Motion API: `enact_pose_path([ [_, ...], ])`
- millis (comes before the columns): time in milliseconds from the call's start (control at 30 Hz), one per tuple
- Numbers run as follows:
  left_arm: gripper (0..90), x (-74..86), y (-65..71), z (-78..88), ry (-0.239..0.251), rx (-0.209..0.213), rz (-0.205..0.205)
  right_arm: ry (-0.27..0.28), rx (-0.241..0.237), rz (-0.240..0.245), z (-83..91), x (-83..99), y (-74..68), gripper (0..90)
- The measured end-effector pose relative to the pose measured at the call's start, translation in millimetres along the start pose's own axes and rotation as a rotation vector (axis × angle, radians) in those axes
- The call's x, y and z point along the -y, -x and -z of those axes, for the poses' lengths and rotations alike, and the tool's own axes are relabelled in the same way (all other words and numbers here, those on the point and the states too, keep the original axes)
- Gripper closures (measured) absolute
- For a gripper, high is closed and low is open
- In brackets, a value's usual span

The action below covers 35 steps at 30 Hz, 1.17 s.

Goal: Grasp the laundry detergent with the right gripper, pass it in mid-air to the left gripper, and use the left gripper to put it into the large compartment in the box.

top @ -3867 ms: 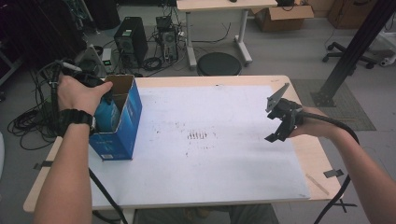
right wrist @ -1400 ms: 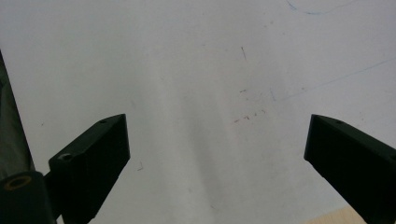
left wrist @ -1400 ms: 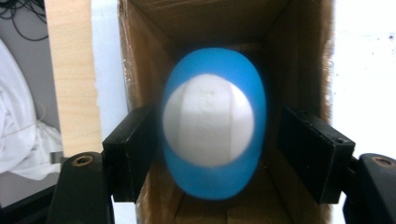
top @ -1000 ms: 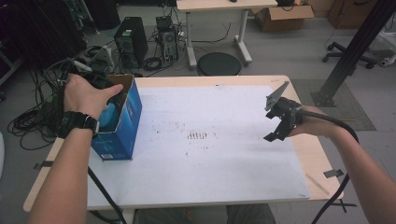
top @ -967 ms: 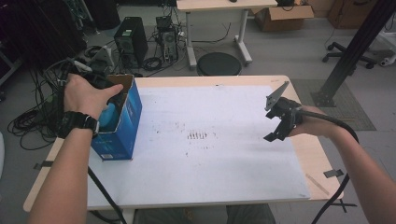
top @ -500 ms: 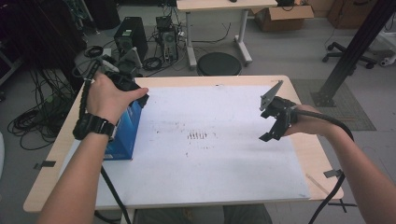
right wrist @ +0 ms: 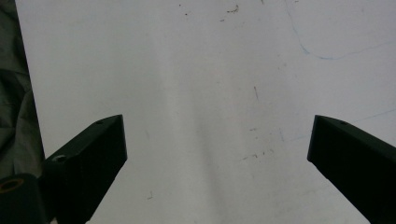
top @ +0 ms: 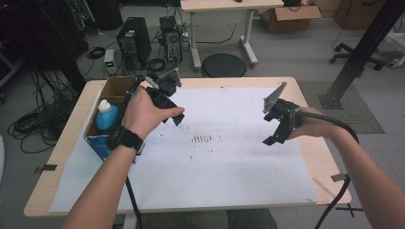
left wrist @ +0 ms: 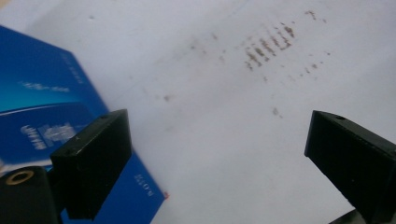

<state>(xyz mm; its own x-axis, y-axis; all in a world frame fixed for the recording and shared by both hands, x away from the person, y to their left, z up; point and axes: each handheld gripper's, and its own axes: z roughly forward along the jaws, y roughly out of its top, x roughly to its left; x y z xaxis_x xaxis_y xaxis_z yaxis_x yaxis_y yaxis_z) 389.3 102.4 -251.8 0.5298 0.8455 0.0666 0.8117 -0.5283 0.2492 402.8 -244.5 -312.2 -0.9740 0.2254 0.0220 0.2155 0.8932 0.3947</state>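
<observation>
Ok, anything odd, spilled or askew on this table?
Only the white sheet is marked: a cluster of dark brown smudges near its middle, with scattered specks around. The blue box sits at the left edge, a blue bottle upright inside. Nothing spilled or tipped.

White lettering sits on the side of the blue box (left wrist: pixel 56 121), just beside the left claw (left wrist: pixel 224 158) in the left gripper view: a pale line of script, a small logo block and a short mark near the lower corner, all upside down and too blurred to read. The rows of brown marks on the white sheet (left wrist: pixel 268 46) beyond that claw are smudges, not writing. Nothing legible lies ahead of the right claw (right wrist: pixel 219 163).
</observation>
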Motion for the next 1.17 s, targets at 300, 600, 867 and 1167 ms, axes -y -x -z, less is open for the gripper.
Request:
enact_pose_path([
  [300, 5.0, 0.0, 13.7, -21.4, -0.017, 0.045, -0.037, 0.011, -0.014, -0.007, 0.9, 0.2, 1.0, 3.9],
  [600, 4.9, 3.4, 13.7, -30.5, -0.026, 0.073, -0.037, 0.007, -0.012, -0.001, 0.0, 1.8, -0.3, 3.8],
  [867, 4.9, 4.5, 13.2, -29.8, -0.024, 0.088, -0.038, 0.006, -0.013, -0.001, 0.3, 2.0, -2.1, 3.6],
  [1167, 4.9, 5.7, 13.6, -29.8, -0.024, 0.096, -0.035, 0.009, -0.016, 0.000, 0.1, 2.4, -3.4, 3.1],
])
